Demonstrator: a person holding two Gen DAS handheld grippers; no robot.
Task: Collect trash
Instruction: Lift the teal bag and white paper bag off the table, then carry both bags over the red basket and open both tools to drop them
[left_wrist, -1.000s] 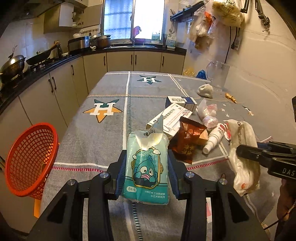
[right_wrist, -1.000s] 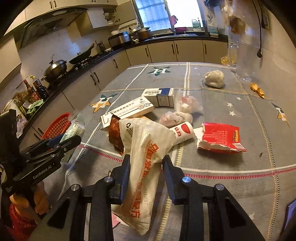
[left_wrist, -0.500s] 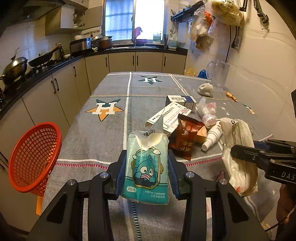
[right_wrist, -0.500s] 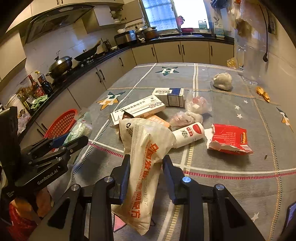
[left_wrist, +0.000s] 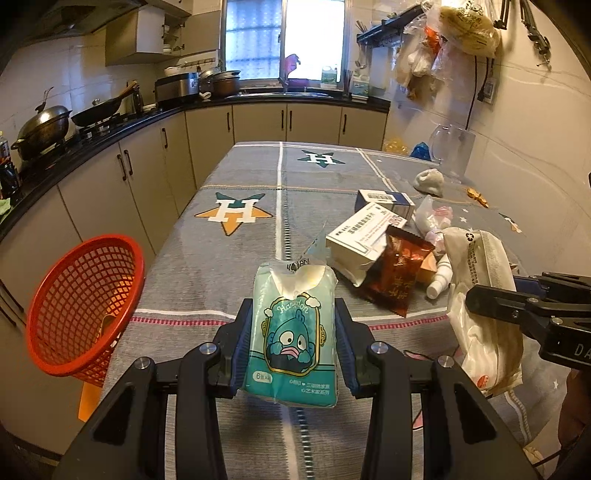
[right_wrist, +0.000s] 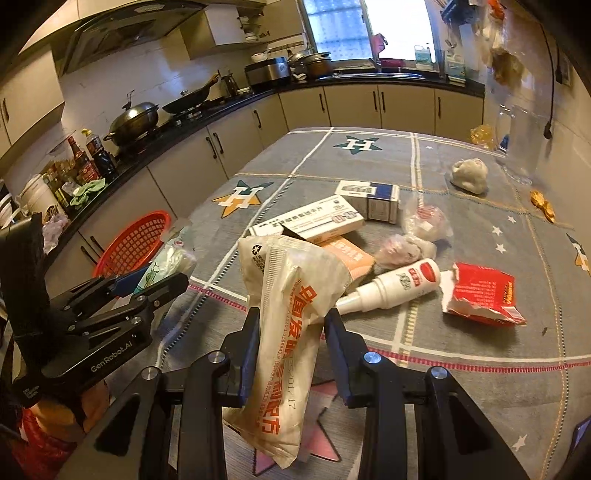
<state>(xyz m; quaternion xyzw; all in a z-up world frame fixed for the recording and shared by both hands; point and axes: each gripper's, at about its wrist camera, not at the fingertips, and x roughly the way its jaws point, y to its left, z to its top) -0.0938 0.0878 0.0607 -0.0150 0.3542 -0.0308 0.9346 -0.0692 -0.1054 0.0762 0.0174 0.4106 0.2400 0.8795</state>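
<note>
My left gripper (left_wrist: 293, 332) is shut on a teal tissue pack (left_wrist: 293, 332) with a cartoon fish, held above the near end of the table. My right gripper (right_wrist: 290, 328) is shut on a crumpled white plastic bag (right_wrist: 291, 321) with orange lettering; the same white plastic bag (left_wrist: 484, 306) hangs at the right of the left wrist view. An orange-red mesh basket (left_wrist: 85, 306) stands beside the table's left edge. On the grey tablecloth (right_wrist: 461, 350) lie two medicine boxes (right_wrist: 314, 221), a dark red wrapper (left_wrist: 399, 277), a white bottle (right_wrist: 391, 288) and a torn red packet (right_wrist: 480, 295).
Kitchen cabinets and a counter with pots run along the left and far side. A glass jug (left_wrist: 452, 151), a grey lump (right_wrist: 469, 175) and small plastic bags (right_wrist: 424, 221) occupy the table's right side. A person's hand (right_wrist: 55, 410) holds the left gripper (right_wrist: 147, 284).
The view from both grippers has shifted slightly; the basket and table trash sit a little more to the right and nearer. Both grips are unchanged.
</note>
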